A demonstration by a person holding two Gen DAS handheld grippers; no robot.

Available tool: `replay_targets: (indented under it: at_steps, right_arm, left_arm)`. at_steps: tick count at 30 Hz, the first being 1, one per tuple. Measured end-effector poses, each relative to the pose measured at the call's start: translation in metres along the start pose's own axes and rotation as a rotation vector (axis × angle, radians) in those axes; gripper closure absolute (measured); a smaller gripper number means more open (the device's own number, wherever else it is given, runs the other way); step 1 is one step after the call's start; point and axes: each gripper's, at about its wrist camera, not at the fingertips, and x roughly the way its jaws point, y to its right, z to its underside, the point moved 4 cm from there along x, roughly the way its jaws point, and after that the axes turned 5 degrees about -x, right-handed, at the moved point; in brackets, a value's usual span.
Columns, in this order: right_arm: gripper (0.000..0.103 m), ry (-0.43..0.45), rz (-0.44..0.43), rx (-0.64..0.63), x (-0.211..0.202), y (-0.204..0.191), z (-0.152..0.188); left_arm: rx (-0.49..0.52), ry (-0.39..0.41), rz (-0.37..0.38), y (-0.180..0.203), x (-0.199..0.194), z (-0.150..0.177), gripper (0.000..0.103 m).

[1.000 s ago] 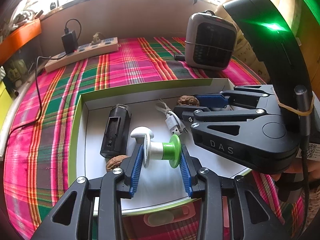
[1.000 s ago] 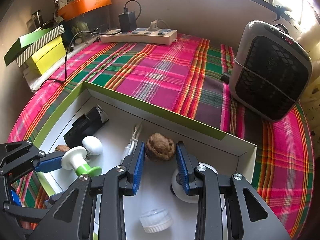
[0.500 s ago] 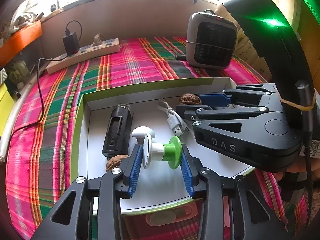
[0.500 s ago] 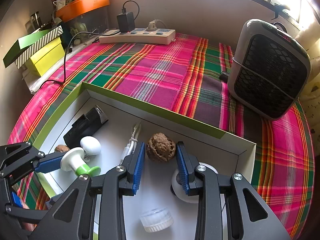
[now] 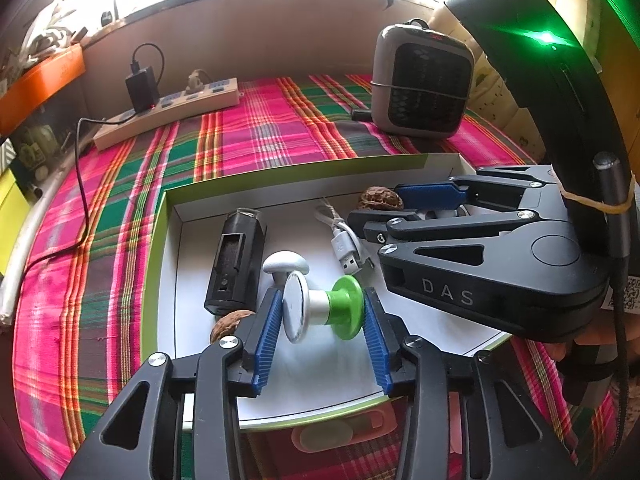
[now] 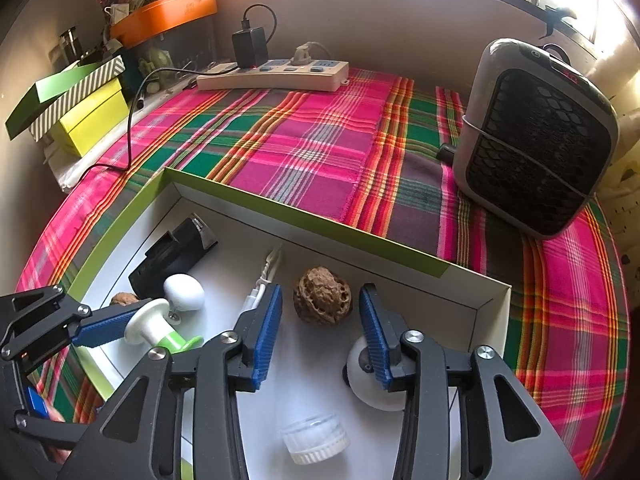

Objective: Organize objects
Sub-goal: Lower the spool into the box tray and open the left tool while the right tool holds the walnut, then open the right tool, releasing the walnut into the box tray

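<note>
A white tray with a green rim [image 5: 288, 176] [image 6: 304, 220] lies on the plaid cloth. My left gripper [image 5: 320, 316] is shut on a white-and-green spool [image 5: 320, 308], held over the tray; the spool also shows in the right wrist view [image 6: 158, 326]. My right gripper [image 6: 320, 316] is open, its blue pads [image 6: 266, 328] on either side of a walnut [image 6: 322, 300] that rests on the tray floor with gaps on both sides. In the left wrist view the walnut [image 5: 380, 199] sits at the right gripper's tips [image 5: 396, 204].
In the tray: a black device [image 5: 236, 260], a white knob [image 5: 285, 263], a USB cable [image 5: 344, 248], a second walnut [image 5: 230, 320], a white round object [image 6: 368, 376] and a clear cap [image 6: 314, 436]. A heater [image 6: 536, 140] and power strip [image 6: 276, 76] stand behind.
My right gripper's jaws have widened a little around the walnut, which now sits free on the tray floor. The left gripper still holds the spool, hardly moved.
</note>
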Motion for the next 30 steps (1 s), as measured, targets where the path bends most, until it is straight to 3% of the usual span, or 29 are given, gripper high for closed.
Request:
replay_targets:
  at_steps: [30]
  right_arm:
    - [0.056, 0.048, 0.017, 0.035, -0.026, -0.003, 0.007]
  left_arm:
    - [0.002, 0.037, -0.010, 0.001, -0.019, 0.007, 0.064]
